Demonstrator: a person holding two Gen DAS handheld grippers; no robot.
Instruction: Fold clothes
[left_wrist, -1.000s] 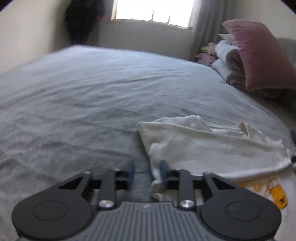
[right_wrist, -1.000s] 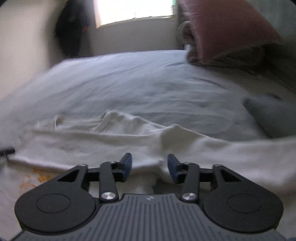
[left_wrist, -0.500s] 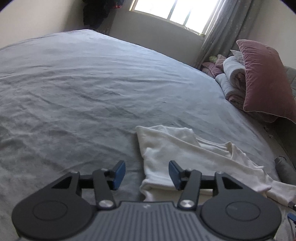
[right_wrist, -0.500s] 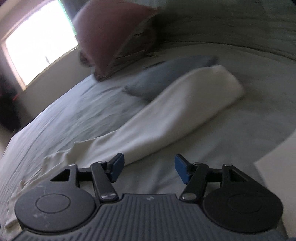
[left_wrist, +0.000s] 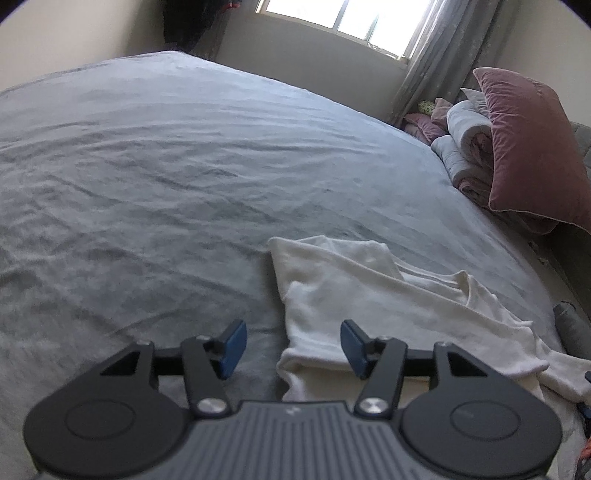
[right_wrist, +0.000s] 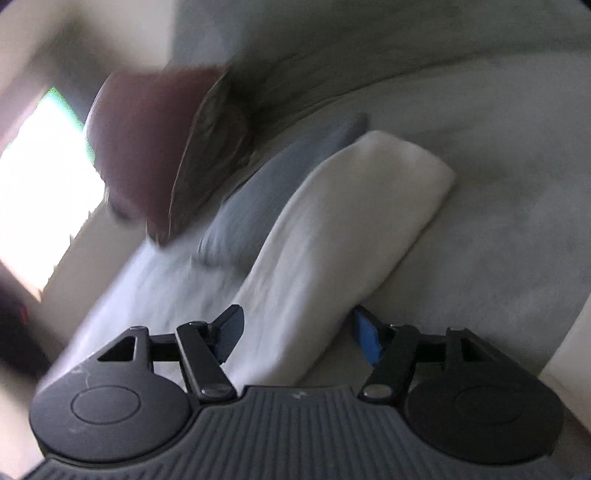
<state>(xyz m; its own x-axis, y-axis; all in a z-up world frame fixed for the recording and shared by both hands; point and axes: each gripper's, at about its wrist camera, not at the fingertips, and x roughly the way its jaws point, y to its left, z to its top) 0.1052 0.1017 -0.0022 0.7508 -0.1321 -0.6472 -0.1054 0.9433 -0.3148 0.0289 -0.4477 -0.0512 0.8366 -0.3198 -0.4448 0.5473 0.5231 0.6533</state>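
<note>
Garment: a cream long-sleeved top (left_wrist: 373, 295) lies on the grey bed (left_wrist: 166, 177), near the edge closest to the cameras, partly folded over itself with loose ridges.
Sleeve: in the right wrist view a long cream sleeve (right_wrist: 351, 229) stretches away over the bed, and beside it lies a grey piece of cloth (right_wrist: 273, 192). This view is blurred.
Left gripper (left_wrist: 291, 345): its jaws stand apart, with a corner of the top under them; the pads press on nothing.
Right gripper (right_wrist: 297, 334): its jaws stand apart on the two sides of the sleeve, not yet clamped on it as far as the blur allows me to see.
Done: it seems one fold of the body is laid.
Left: I judge the sleeve must be folded in, then the top folded smaller and made smooth.
Background: a pink pillow (left_wrist: 532, 147) and rolled bedding (left_wrist: 465, 147) are at the far side, well apart.
</note>
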